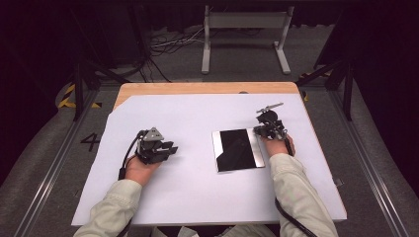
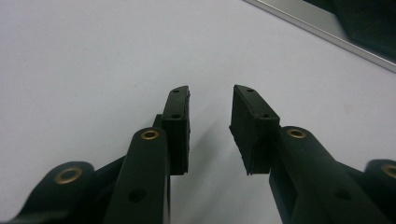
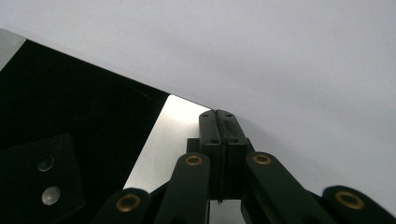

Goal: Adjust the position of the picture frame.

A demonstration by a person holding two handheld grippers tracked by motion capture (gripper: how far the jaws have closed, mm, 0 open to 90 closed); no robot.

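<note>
We see a flat tray [image 1: 237, 150] with a glossy black face and a silver rim lying on the white sheet [image 1: 197, 197] that covers the wooden table [image 1: 197, 89], right of centre. The right gripper [image 1: 267, 129] sits at the tray's far right corner, touching or just over its silver edge. In the right gripper view the right gripper [image 3: 218, 122] has its jaws pressed flat together, pads meeting with no gap, tips over the spot where the silver rim [image 3: 161, 144] meets the sheet. Nothing visible between the pads; whether they pinch the rim's edge we cannot tell. The black face [image 3: 79, 121] mirrors a dark plate with two screws.

The left gripper [image 1: 168, 148] rests on the sheet well left of the tray, pointing toward it, apart from it. In the left gripper view the left gripper [image 2: 211, 100] is released, a clear gap between the pads, bare sheet under them, nothing held. The tray's silver edge [image 2: 322, 35] shows at the top right of that view, away from the tips.

Both forearms wear pale sleeves [image 1: 296, 192].
</note>
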